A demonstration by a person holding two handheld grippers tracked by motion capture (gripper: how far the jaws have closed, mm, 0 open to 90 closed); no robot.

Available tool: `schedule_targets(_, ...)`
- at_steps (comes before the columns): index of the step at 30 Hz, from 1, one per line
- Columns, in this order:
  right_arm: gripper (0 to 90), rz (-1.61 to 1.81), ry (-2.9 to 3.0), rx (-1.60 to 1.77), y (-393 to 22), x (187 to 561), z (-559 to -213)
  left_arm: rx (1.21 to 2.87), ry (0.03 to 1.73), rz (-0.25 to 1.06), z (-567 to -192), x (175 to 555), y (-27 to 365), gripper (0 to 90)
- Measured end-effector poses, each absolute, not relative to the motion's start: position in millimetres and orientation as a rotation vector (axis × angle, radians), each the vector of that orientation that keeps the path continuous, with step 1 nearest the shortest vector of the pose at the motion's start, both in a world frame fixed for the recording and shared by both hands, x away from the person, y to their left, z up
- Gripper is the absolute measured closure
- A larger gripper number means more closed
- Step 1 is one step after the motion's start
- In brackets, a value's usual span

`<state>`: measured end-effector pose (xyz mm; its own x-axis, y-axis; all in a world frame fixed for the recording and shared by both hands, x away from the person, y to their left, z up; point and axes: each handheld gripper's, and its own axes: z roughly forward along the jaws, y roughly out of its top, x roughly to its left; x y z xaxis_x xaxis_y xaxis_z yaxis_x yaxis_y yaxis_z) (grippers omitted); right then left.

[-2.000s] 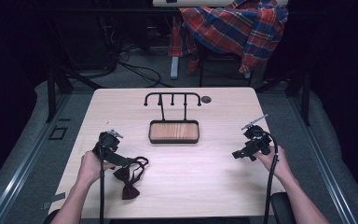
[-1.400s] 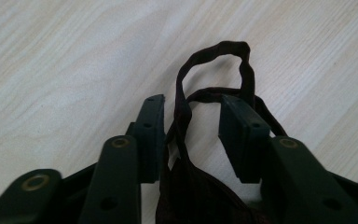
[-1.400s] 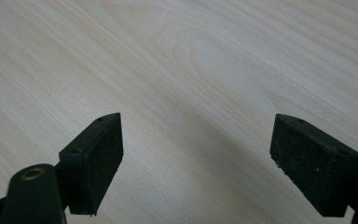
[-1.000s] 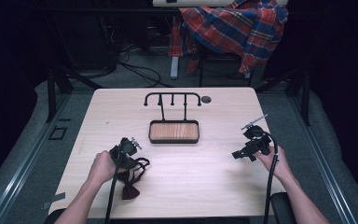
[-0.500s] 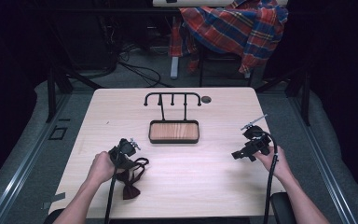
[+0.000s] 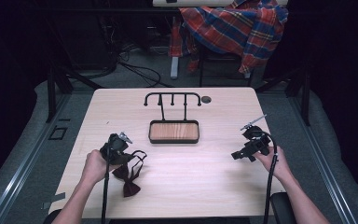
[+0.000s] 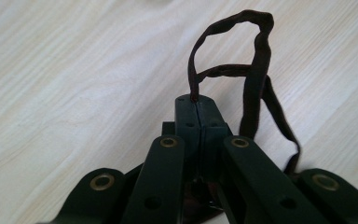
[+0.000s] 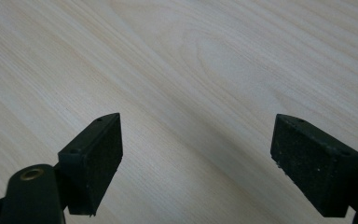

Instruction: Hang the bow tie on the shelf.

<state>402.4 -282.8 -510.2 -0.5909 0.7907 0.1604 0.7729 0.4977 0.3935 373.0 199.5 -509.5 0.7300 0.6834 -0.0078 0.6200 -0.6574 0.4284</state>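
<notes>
A dark maroon bow tie (image 6: 130,181) lies on the light wood table (image 6: 191,177) near its front left. Its thin strap (image 7: 257,60) loops up from the table, and my left gripper (image 7: 196,100) is shut on one part of that loop, jaws pressed together. In the high view the left gripper (image 6: 121,151) sits just above and behind the bow. My right gripper (image 6: 237,155) hovers low over bare wood at the right side. Its jaws (image 8: 196,154) stand wide open with nothing between them.
A black hook stand (image 6: 172,98) with a wooden tray base (image 6: 174,131) stands at the table's middle back. A small dark round hole (image 6: 206,99) is beside it. A plaid shirt (image 6: 233,28) hangs over a chair beyond the table.
My left gripper moved right onto the bow tie's strap, shut on it, and has risen a little, pulling the strap up. The right gripper has stayed still.
</notes>
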Motion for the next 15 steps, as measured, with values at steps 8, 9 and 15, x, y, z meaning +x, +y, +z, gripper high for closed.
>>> schedule_targets(8,16.3,0.703,2.671,1.378,-280.7,400.7,-507.8,2.387,1.021,0.274,-486.7,362.4,215.0,89.4)
schedule_targets(9,16.3,0.69,2.678,1.374,-280.8,400.9,-507.7,2.37,1.025,0.291,-485.0,361.4,216.1,89.4)
schedule_targets(15,16.3,0.679,2.681,1.374,-280.4,401.0,-509.0,2.331,1.031,0.32,-477.0,358.6,219.9,89.4)
